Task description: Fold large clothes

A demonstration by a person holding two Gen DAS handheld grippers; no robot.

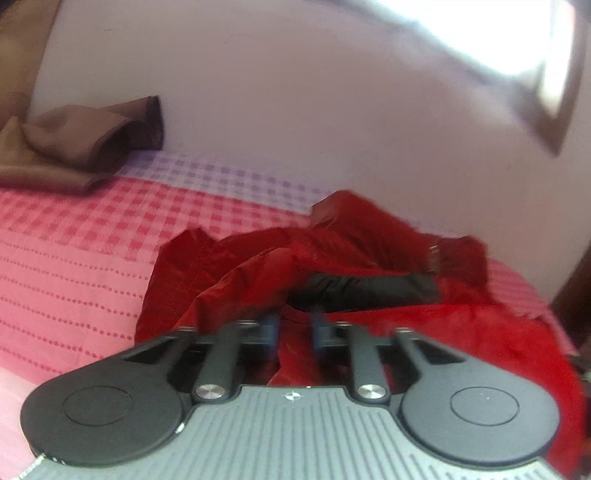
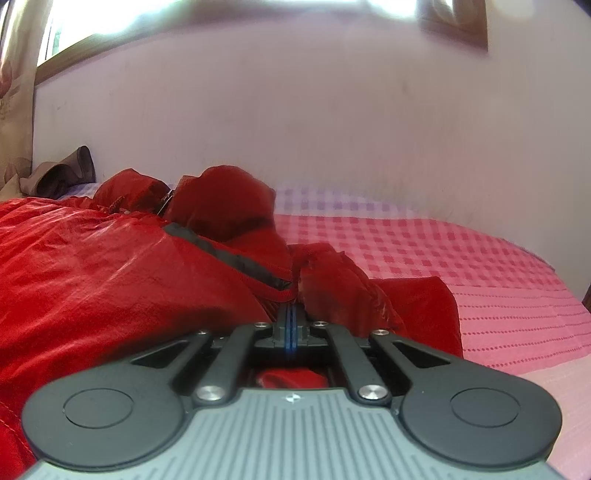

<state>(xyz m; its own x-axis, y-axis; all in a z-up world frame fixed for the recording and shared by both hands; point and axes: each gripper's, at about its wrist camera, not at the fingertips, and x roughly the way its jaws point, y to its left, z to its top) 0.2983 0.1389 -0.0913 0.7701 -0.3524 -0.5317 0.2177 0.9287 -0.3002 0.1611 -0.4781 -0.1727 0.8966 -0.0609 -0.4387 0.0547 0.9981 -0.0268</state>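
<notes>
Grey ribbed housing and black linkage arms fill the bottom of both wrist views. Ahead of them, the left claw (image 1: pixel 294 326) stands released, its two blue-edged fingers (image 1: pixel 272 325) apart with red cloth showing in the gap between them; nothing is pinched there that can be made out. The right claw (image 2: pixel 290 319) is clenched, its blue-edged fingers pressed together, their tips pushed in under the ribbed hem of the red jacket (image 2: pixel 110 258); whether a fold of cloth is caught between them cannot be told, since the tips are hidden by the fabric.

That jacket lies crumpled on the bed (image 1: pixel 74 266), heaped toward the far edge by the wall (image 1: pixel 295 110). In the left view its shiny red shell (image 1: pixel 461 325) spreads toward the bed's right edge, a dark red inner side (image 1: pixel 229 266) is bunched up to the left of it, and a black band (image 1: pixel 369 290) runs across the middle. In the right view a black strip (image 2: pixel 229 254) runs down to a red ribbed hem (image 2: pixel 277 293) just ahead of the clenched fingers, and a rounded hump of dark red cloth (image 2: pixel 229 206) rises behind it.

Pink checked bedding (image 2: pixel 443 251) covers the bed, turning to a pale lilac check (image 1: pixel 221 173) along the wall. Brown cloth (image 1: pixel 74 147) sits folded over at the far left corner of the bed, well apart from the jacket. Wooden window frames (image 2: pixel 454 26) show high on the wall, blurred.
</notes>
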